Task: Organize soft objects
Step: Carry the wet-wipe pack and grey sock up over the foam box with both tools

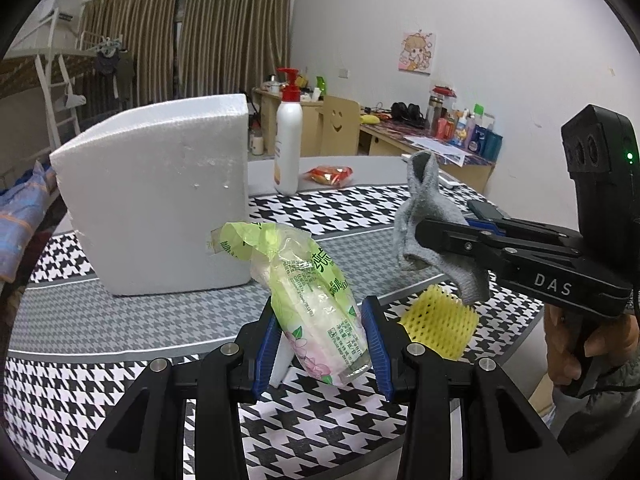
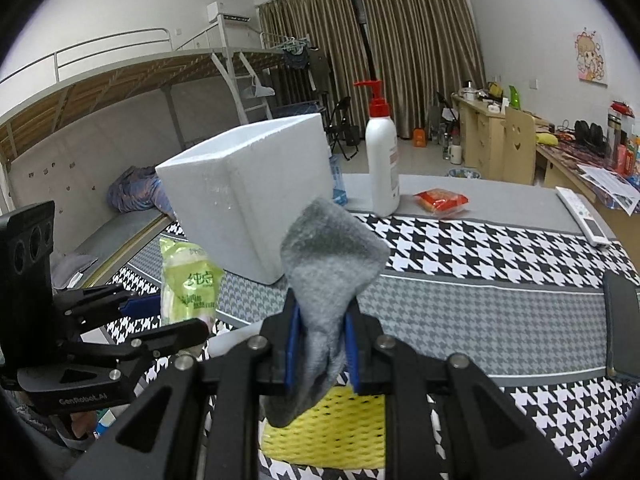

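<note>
The left gripper (image 1: 322, 344) clamped the tissue pack (image 1: 316, 304); the right gripper (image 2: 320, 354) clamped the grey sock (image 2: 328, 280). Only the right wrist view showed the remote (image 2: 582, 216).

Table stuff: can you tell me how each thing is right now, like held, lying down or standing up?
Tissue pack: held up, pinched by the left gripper.
Grey sock: held up, pinched by the right gripper.
Yellow foam net: lying on the table, untouched.
Foam box: standing on the table, its opening faces up.
Pump bottle: upright, pump on.
Red snack packet: lying flat.
Remote control: lying flat.
</note>
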The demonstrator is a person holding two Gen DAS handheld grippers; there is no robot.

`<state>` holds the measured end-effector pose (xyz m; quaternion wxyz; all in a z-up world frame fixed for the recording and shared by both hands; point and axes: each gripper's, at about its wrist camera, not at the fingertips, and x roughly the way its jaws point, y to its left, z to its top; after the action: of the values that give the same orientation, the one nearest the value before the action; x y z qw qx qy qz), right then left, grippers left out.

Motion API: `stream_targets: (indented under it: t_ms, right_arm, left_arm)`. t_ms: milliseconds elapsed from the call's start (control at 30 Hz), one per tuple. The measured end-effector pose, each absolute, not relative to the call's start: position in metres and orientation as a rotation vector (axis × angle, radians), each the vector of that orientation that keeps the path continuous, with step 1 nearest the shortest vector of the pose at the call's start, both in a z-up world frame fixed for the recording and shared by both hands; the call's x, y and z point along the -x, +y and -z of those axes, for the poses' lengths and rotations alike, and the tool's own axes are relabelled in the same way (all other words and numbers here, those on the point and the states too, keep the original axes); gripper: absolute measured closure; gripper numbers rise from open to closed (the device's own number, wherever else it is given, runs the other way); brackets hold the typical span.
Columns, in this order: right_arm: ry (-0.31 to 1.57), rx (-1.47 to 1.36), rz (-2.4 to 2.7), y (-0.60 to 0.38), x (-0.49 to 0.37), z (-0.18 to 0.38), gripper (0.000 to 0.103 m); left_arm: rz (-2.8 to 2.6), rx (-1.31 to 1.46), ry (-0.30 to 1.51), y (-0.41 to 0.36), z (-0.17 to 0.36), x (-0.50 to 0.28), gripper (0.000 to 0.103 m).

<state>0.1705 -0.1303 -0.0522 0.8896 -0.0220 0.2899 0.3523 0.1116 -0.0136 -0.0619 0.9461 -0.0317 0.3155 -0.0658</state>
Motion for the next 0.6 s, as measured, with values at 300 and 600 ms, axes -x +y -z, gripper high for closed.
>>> stream_targets:
  t_ms: [300, 600]
  right_arm:
    - [0.584, 0.077, -0.728, -0.125, -0.167, 0.045, 0.079]
    - [0.531, 0.108, -0.744, -0.117, -0.163, 0.027, 0.079]
  left_arm:
    - [0.121, 0.071, 0.614, -0.007, 0.054, -0.113, 0.061]
    - [0.101, 0.049, 0.549, 0.000, 0.033, -0.115, 0.061]
